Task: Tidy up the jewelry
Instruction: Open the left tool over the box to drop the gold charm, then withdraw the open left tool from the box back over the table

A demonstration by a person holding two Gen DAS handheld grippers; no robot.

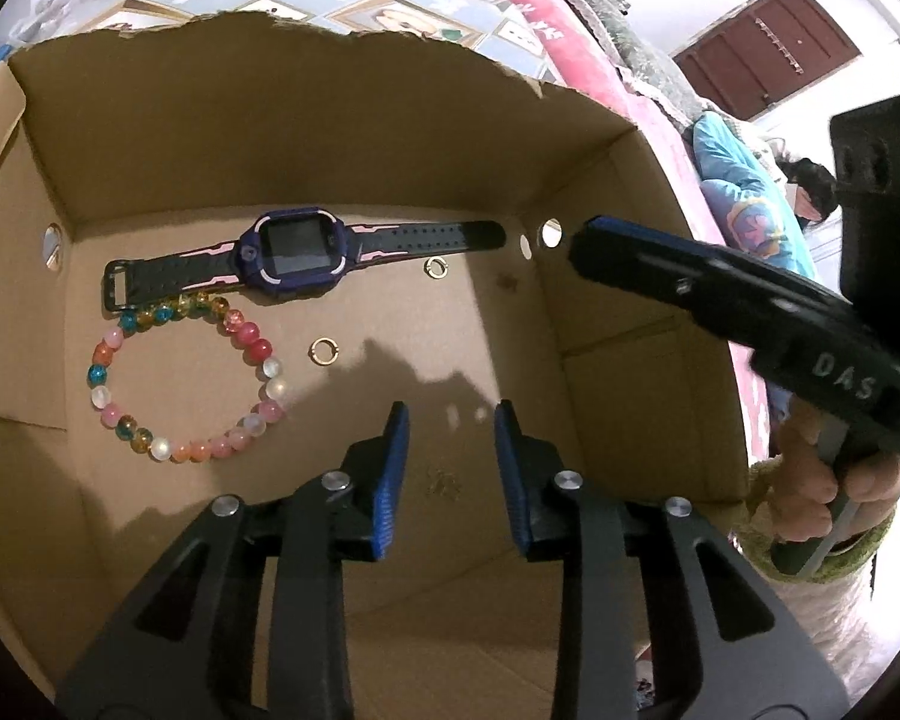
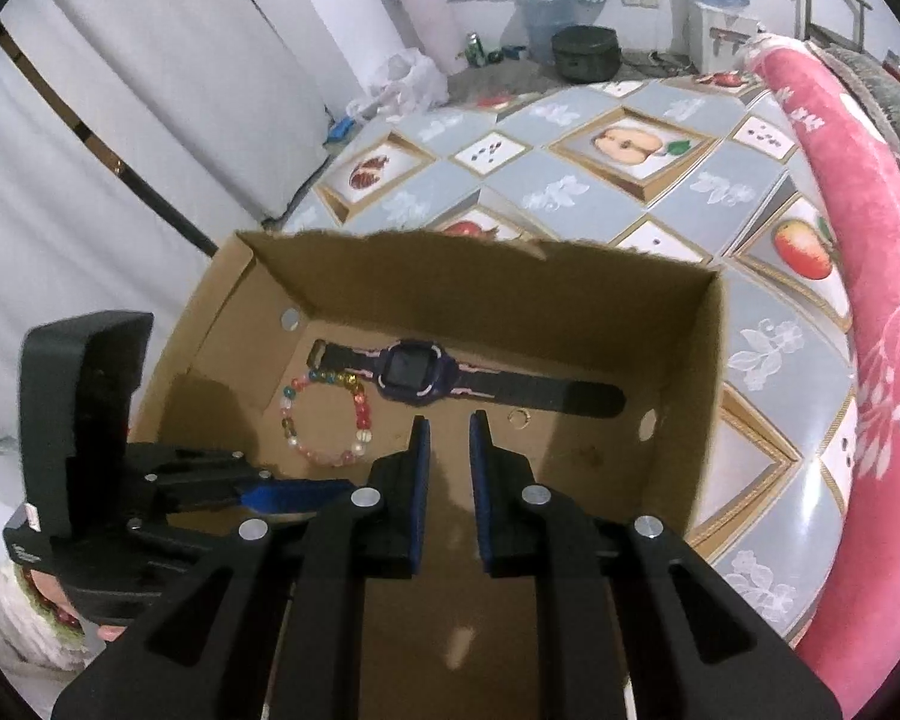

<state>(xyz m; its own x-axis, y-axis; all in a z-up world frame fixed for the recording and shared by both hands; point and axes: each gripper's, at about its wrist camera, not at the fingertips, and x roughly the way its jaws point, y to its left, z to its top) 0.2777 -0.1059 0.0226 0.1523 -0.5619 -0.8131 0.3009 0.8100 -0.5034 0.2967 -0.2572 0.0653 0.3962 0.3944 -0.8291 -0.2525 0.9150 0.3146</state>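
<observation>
A bead bracelet (image 1: 186, 378) is seen on the cardboard box (image 1: 330, 138) floor ahead-left of the left hand-held gripper (image 1: 450, 420), touching a watch (image 1: 297, 261) strap; two gold rings (image 1: 323, 352) are noted ahead. Both the left and the right hand-held gripper (image 2: 450, 420) are held parted, nothing gripped.

Soft indoor light; gripper shadows on cardboard box (image 1: 330, 138) floor; strong fisheye bending, dark vignette corners; slight blur.
</observation>
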